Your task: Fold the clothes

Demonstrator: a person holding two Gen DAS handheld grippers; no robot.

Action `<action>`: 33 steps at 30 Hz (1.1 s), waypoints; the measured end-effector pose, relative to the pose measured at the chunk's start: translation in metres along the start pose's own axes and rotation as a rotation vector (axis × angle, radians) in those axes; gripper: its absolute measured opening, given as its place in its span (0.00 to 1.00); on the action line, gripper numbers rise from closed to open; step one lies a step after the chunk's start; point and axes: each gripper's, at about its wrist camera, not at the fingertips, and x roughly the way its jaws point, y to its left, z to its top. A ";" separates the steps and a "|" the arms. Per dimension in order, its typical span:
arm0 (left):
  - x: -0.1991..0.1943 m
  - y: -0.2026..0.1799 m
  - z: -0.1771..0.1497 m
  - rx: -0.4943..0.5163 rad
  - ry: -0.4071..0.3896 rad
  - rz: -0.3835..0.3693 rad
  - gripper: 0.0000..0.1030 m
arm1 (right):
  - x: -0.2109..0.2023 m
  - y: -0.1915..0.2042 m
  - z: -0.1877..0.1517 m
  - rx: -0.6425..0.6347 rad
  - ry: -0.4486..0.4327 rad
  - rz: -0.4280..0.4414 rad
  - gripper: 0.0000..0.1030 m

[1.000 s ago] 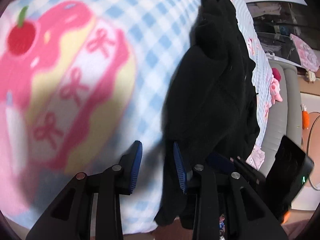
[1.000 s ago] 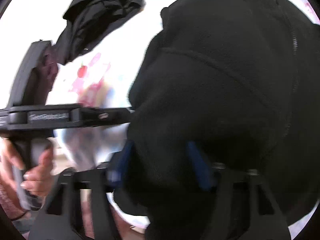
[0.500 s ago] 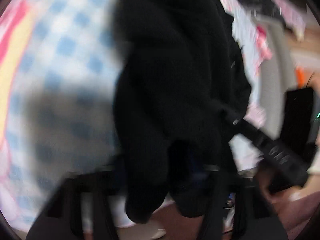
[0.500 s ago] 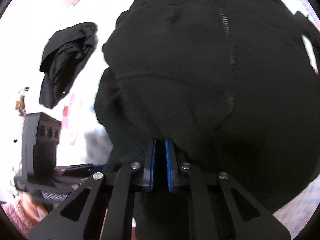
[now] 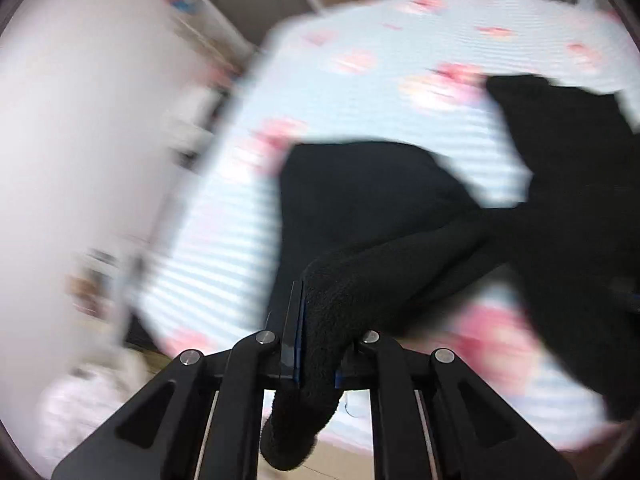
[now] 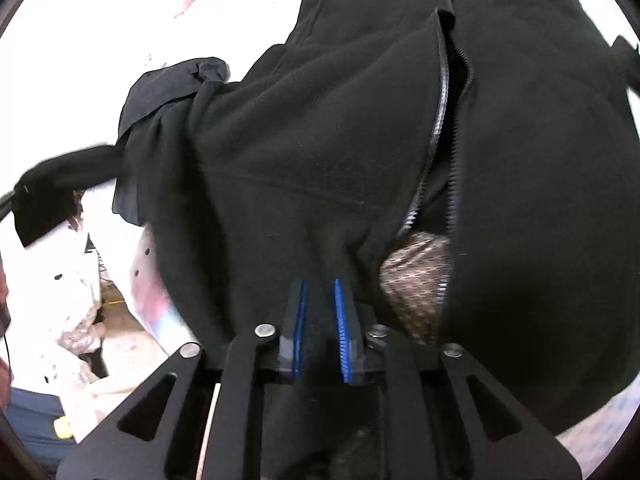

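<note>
A black fleece jacket (image 6: 320, 140) with an open zipper (image 6: 444, 92) and a brown patterned lining (image 6: 416, 272) lies on the bed. My right gripper (image 6: 320, 284) pinches its near hem; the jaws are opening slightly, with fleece still bunched between the blue pads. My left gripper (image 5: 318, 304) is shut on the jacket's sleeve (image 5: 380, 272), held up above the bed in a blurred view. The sleeve runs taut to the jacket body (image 5: 580, 240) at the right. In the right wrist view the same sleeve (image 6: 60, 168) stretches off to the left.
A second, thinner black garment (image 6: 160, 88) lies crumpled beside the jacket. The bedsheet (image 5: 360, 60) is light blue check with pink prints. A white wall (image 5: 80, 120) stands left of the bed. White bags (image 6: 80, 320) clutter the floor below the bed's edge.
Both grippers were open and have shut on the jacket. The left one has risen high off the bed with the sleeve and turned. The right one stayed low at the hem.
</note>
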 end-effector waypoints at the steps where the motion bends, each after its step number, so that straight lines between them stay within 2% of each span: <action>1: 0.005 0.001 0.001 0.007 -0.008 0.054 0.11 | 0.005 0.000 0.001 0.009 0.010 -0.002 0.16; 4: 0.028 -0.009 -0.008 0.040 -0.012 0.171 0.17 | 0.020 0.001 0.001 0.032 0.043 -0.041 0.16; 6: 0.058 -0.023 -0.020 0.055 0.055 0.223 0.37 | 0.024 0.001 0.000 0.047 0.055 -0.038 0.16; 7: 0.080 -0.022 -0.029 0.030 0.125 0.201 0.45 | 0.025 0.001 0.000 0.052 0.059 -0.036 0.18; 9: 0.116 -0.005 -0.046 -0.094 0.251 0.082 0.45 | 0.027 0.002 0.001 0.048 0.065 -0.037 0.20; 10: 0.120 0.000 -0.051 -0.166 0.276 0.022 0.45 | 0.026 0.003 0.002 0.041 0.066 -0.033 0.21; 14: 0.092 0.006 -0.068 -0.453 0.235 -0.201 0.45 | 0.015 0.008 0.006 -0.002 0.050 -0.034 0.21; 16: 0.070 -0.004 -0.080 -0.534 0.213 -0.267 0.44 | 0.003 0.006 0.001 -0.020 0.043 -0.021 0.23; 17: 0.062 -0.014 -0.081 -0.564 0.204 -0.343 0.44 | 0.002 0.009 0.004 -0.030 0.041 -0.015 0.25; 18: 0.055 -0.025 -0.085 -0.581 0.206 -0.431 0.45 | 0.003 0.012 0.008 -0.037 0.038 -0.020 0.26; 20: 0.053 -0.064 -0.087 -0.565 0.259 -0.645 0.48 | 0.005 0.015 0.011 -0.036 0.039 -0.029 0.26; 24: 0.076 -0.161 -0.090 -0.474 0.406 -0.851 0.56 | 0.008 0.016 0.024 0.004 0.000 -0.096 0.28; 27: 0.092 -0.208 -0.094 -0.495 0.495 -0.937 0.57 | -0.006 -0.005 0.026 0.052 -0.076 -0.179 0.35; 28: 0.093 -0.216 -0.095 -0.505 0.497 -0.939 0.57 | -0.011 -0.014 0.028 0.075 -0.097 -0.202 0.44; 29: 0.092 -0.220 -0.094 -0.503 0.476 -0.910 0.57 | -0.015 -0.023 0.029 0.097 -0.119 -0.225 0.51; 30: 0.090 -0.223 -0.094 -0.487 0.454 -0.857 0.57 | -0.017 -0.031 0.030 0.120 -0.135 -0.228 0.53; 31: 0.092 -0.223 -0.094 -0.454 0.447 -0.747 0.50 | -0.017 -0.039 0.031 0.139 -0.143 -0.214 0.53; 32: 0.097 -0.217 -0.098 -0.450 0.475 -0.644 0.44 | -0.013 -0.048 0.033 0.159 -0.136 -0.186 0.53; 33: 0.104 -0.208 -0.107 -0.486 0.516 -0.599 0.44 | -0.010 -0.052 0.036 0.169 -0.125 -0.168 0.53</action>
